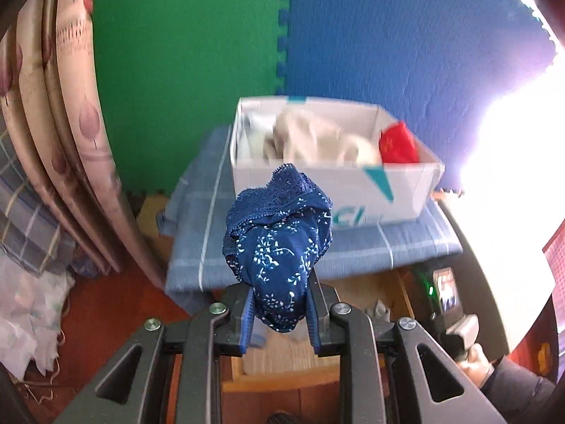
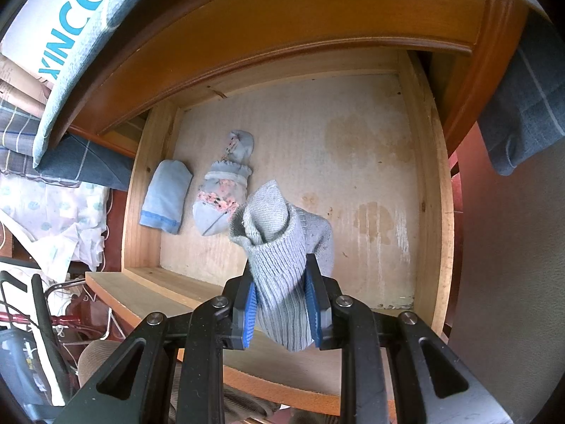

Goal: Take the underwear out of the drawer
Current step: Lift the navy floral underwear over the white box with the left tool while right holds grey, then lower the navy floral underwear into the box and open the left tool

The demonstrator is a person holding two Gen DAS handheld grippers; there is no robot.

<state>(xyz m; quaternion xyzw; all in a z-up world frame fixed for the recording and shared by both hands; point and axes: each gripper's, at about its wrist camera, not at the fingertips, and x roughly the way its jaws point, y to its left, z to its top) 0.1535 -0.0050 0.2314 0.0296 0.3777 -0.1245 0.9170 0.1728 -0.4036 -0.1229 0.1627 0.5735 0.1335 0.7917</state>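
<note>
A: Which step is in hand?

B: The carrying-out, I judge. The wooden drawer (image 2: 427,183) fills the middle of the right wrist view, pulled open. In the left wrist view the white cardboard box (image 1: 317,194) sits at centre on a blue checked cloth (image 1: 353,247). The left tongs (image 1: 280,312), at lower centre, are clamped on a navy floral pair of underwear (image 1: 279,243), lifted clear of the drawer and in front of the box.

A: And the other side?

B: The right tongs (image 2: 282,312) are closed tight on a grey ribbed sock (image 2: 279,247), held above the drawer floor at lower centre.

A: What does the next move call for?

B: Probably bringing the underwear over the box rim and parting the tongs so it drops among the clothes there.

A: Counts?

B: One drawer, one box. In the drawer's left half lie two folded items: a pale blue folded piece (image 2: 166,198) and a pink-patterned grey one (image 2: 222,198) just beside it. In the box, a beige garment (image 1: 310,137), a red item (image 1: 399,143) at right; more I cannot tell.
</note>
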